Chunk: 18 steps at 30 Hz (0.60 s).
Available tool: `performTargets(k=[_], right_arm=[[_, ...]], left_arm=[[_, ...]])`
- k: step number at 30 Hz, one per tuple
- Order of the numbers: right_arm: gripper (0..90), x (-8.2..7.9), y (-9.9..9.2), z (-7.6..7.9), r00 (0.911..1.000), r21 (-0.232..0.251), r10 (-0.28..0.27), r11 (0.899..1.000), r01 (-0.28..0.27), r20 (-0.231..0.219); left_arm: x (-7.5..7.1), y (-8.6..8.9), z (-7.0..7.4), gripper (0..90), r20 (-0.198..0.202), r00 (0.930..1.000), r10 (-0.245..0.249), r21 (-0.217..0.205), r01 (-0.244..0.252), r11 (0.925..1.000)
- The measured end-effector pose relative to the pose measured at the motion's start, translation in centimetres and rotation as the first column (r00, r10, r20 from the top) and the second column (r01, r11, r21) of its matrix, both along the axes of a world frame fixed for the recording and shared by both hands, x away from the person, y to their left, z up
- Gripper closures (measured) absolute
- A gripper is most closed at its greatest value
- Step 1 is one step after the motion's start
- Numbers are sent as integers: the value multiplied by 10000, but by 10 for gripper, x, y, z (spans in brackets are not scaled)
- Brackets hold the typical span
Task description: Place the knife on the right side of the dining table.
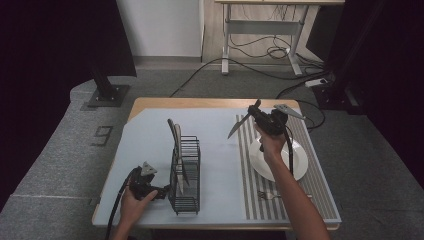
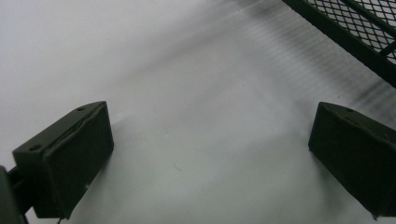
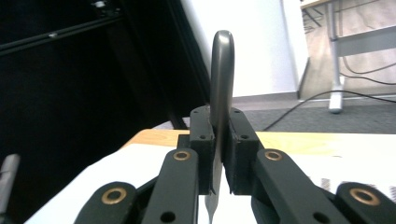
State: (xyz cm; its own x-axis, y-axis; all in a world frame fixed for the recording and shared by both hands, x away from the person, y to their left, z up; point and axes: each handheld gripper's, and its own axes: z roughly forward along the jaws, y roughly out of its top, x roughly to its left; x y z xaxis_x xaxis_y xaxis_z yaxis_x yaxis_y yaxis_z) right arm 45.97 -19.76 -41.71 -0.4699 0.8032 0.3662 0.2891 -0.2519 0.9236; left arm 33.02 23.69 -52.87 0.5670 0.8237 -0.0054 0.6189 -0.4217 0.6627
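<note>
My right gripper (image 1: 261,116) hangs above the table, left of the plate, shut on a table knife (image 1: 236,127). The blade slants down to the left. In the right gripper view the two pads (image 3: 201,135) press flat on the knife (image 3: 222,70), whose rounded handle end sticks up past them. My left gripper (image 1: 163,191) rests low at the table's front left, pointing at the foot of a black wire rack (image 1: 186,175). Its jaws stand wide open with bare white tabletop between them (image 2: 210,154). Other cutlery (image 1: 176,142) stands upright in the rack.
A white plate (image 1: 301,161) lies on a striped mat (image 1: 315,180) at the right, under my right forearm. A fork (image 1: 267,195) lies on the mat in front of the plate. The rack's mesh corner (image 2: 355,28) is close to the left gripper.
</note>
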Motion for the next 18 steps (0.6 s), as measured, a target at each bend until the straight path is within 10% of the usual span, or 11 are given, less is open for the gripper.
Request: performTargets(k=[18], right_arm=[[832, 25, -36, -14, 9916, 417, -1258, 9910, 1269, -289]], left_arm=[[0, 0, 0, 0, -5, 10000, -1, 0, 1, 10000]])
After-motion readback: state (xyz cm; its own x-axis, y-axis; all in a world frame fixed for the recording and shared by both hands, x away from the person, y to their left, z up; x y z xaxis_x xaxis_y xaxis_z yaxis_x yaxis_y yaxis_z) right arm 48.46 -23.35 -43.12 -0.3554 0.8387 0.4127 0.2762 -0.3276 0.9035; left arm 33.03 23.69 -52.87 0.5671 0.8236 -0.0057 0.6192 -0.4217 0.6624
